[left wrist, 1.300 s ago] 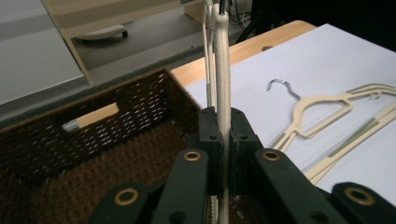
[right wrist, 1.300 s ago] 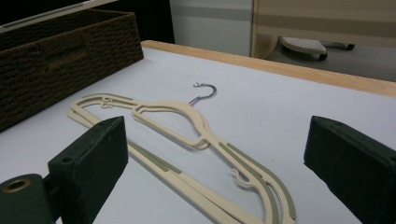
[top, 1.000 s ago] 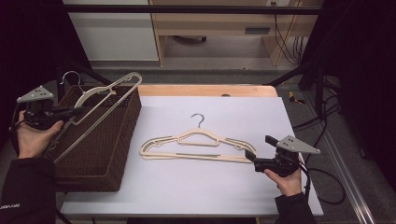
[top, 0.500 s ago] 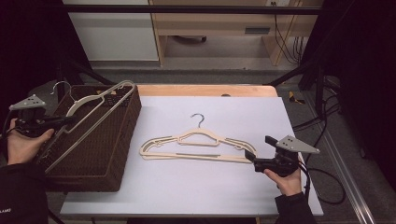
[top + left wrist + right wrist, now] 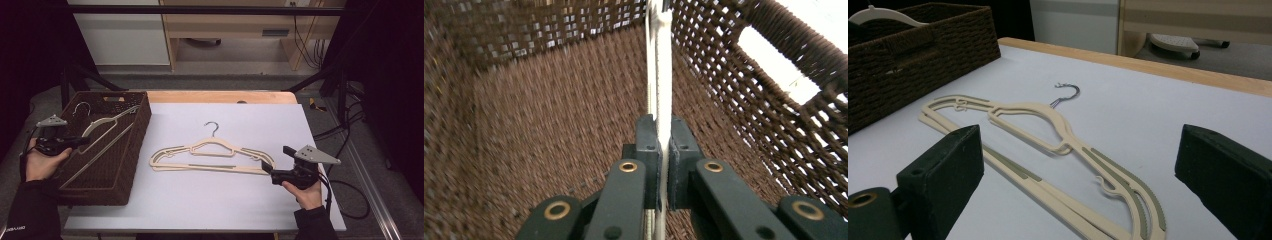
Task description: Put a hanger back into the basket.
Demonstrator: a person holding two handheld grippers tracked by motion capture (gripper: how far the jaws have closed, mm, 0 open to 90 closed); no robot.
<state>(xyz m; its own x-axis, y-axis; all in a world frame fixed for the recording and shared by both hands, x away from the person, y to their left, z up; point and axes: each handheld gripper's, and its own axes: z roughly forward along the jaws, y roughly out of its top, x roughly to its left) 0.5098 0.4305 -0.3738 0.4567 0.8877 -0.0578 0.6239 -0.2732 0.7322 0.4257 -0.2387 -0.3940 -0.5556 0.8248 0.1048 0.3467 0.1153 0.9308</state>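
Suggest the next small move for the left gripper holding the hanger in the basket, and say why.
Probably open the left gripper to let go: its jaws are shut on the cream hanger, which already slants down inside the brown wicker basket. The right gripper waits open by the hanger on the table.

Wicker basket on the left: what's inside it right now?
Inside the wicker basket is one cream hanger, pinched by the left tongs and angled down into it. The woven floor is bare where visible; the near left corner is hidden behind the hand.
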